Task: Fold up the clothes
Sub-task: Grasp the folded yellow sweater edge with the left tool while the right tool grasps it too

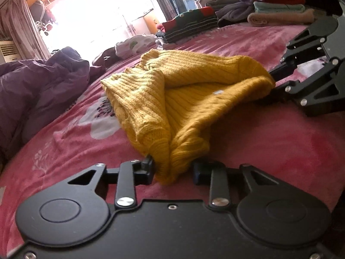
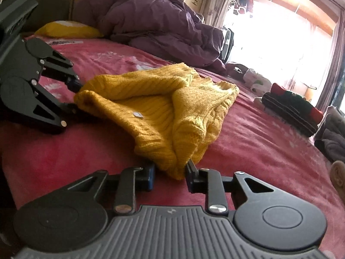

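A: Gripping one end each, left tongs [image 1: 173,169] and right tongs [image 2: 170,173] are clenched on the yellow sweater [image 1: 172,99].

B: Orientation?

A: Its long axis spans between the two tongs, sagging onto the pink bedspread [image 1: 269,142]; neither hand is nearer. Both loose halves drape toward the far side, where folded piles [image 1: 194,27] sit beyond.

The left gripper [image 1: 173,169] pinched a bunched corner of the yellow sweater [image 1: 172,99], which lay on the pink blanket [image 1: 269,142]. Across it, the right gripper [image 1: 272,81] clamped the sweater's far edge. A purple duvet [image 1: 38,86] sat at left, folded clothes [image 1: 237,10] behind.
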`<state>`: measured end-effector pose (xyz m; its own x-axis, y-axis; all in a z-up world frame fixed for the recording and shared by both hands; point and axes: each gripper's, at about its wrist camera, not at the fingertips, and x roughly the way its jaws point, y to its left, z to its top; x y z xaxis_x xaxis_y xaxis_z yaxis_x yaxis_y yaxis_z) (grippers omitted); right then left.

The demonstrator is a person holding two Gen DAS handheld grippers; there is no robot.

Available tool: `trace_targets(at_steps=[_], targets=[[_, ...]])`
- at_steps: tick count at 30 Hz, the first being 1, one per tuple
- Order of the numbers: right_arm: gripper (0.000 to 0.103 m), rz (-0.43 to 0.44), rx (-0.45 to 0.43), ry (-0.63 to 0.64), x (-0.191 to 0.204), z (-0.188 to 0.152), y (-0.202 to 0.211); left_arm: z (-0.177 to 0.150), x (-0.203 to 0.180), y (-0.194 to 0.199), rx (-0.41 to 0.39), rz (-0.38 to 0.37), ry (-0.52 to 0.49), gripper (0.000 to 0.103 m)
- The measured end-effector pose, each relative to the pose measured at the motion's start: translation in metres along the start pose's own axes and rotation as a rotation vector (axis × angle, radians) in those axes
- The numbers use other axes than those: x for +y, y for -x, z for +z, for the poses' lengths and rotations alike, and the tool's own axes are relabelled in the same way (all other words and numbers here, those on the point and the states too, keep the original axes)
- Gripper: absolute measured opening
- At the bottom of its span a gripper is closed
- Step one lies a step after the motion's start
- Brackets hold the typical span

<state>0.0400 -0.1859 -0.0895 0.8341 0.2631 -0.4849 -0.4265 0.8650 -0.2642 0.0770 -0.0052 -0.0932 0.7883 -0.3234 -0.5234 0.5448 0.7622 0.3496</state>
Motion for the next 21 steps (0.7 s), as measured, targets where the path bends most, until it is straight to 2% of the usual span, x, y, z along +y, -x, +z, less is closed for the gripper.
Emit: trace_targets(at_steps=[6, 12, 17, 21], targets=[[0.026, 0.053, 0.005, 0.008, 0.002, 0.006, 0.024, 0.003, 0.001, 0.029, -0.005, -0.047, -0.008, 0.028], [0.025, 0.104, -0.053, 0.032, 0.005, 0.013, 0.077, 0.007, 0.002, 0.058, -0.009, -0.094, -0.017, 0.028], [0.025, 0.093, -0.134, -0.036, -0.01, 0.025, 0.097, 0.029, 0.028, 0.078, -0.138, -0.114, 0.106, 0.028], [0.025, 0.085, -0.2, -0.111, -0.025, 0.034, 0.1, 0.043, 0.047, 0.076, -0.228, -0.121, 0.223, 0.028]])
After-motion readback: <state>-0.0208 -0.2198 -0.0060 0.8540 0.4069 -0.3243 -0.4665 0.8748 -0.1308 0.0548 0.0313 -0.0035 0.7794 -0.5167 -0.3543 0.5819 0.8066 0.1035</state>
